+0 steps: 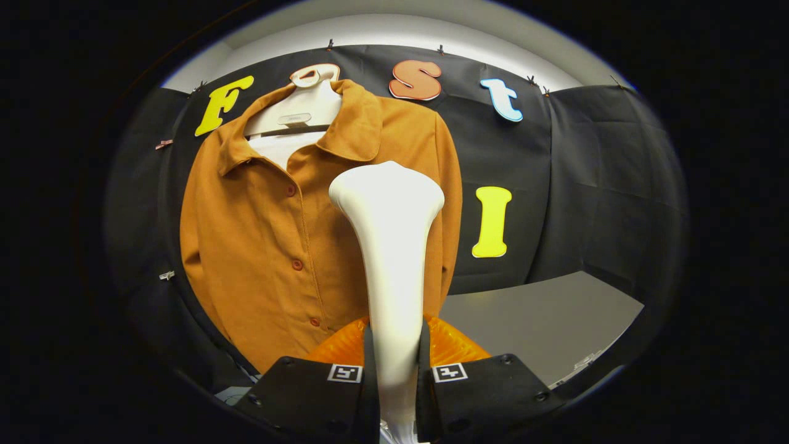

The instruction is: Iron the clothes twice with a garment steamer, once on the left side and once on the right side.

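Black cloth [592, 160] lines the booth behind everything, with a pale strip of ceiling above it and a grey tabletop [542, 320] running off to one side beyond the fingers. Hung flat against that cloth is an orange-brown button-up shirt [265, 246], its collar spread open around a white hanger form [302, 108] and its front placket closed with a column of matching buttons. The gripper [394, 376] points forward and slightly upward toward the shirt, its two black fingers [308, 394] standing close either side of the slim white handle of the garment steamer [391, 246]. Both fingers press against that handle, so the tongs are clenched on it, holding it upright. From the grip the steamer rises as a narrow neck and flares into a broad rounded head, which sits in front of the shirt's chest, just to one side of the button line and below the collar. Whether the head touches the fabric cannot be told from this angle. An orange translucent part of the steamer [450, 342] bulges out just ahead of the fingers, behind the handle, overlapping the shirt's lower hem. Small square markers sit on top of each finger near the handle.
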Available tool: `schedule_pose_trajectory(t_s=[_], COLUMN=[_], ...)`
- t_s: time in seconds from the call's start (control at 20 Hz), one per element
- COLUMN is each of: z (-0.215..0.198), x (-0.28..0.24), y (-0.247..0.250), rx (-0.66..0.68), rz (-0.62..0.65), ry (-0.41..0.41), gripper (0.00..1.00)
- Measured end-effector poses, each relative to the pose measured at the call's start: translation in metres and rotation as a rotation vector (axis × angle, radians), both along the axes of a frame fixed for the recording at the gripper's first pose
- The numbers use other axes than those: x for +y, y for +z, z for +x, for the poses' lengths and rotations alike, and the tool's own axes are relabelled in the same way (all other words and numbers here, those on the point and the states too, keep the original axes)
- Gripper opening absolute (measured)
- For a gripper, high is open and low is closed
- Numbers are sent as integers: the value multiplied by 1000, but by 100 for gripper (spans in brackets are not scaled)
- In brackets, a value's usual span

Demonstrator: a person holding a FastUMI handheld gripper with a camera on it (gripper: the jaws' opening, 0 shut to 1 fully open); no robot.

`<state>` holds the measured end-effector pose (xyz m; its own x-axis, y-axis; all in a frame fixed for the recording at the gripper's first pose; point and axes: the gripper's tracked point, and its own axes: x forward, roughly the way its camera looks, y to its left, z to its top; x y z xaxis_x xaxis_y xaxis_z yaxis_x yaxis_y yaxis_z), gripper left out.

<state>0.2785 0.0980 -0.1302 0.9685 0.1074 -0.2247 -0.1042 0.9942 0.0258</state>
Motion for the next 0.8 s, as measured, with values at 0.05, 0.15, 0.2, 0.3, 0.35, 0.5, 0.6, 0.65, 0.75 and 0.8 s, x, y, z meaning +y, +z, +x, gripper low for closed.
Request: schedule_pose_trajectory(t_s=[0.05, 0.15, 0.2, 0.3, 0.35, 0.5, 0.6, 0.65, 0.75, 0.8], z=[6, 15, 17, 19, 20, 19, 16, 15, 12, 10], x=[2, 5, 5, 3, 4, 3, 3, 3, 4, 5], y=[-1, -6, -8, -14, -17, -34, -44, -50, -63, -68], rx=[-4, -17, -19, -19, -21, -4, 7, 10, 28, 30], rz=[-4, -15, -22, -40, -46, -61, -64, -62, -62, -63], ry=[-5, -16, -22, -37, -40, -43, -46, -49, -49, -50], gripper=[27, 27, 27, 27, 27, 27, 27, 27, 27, 27])
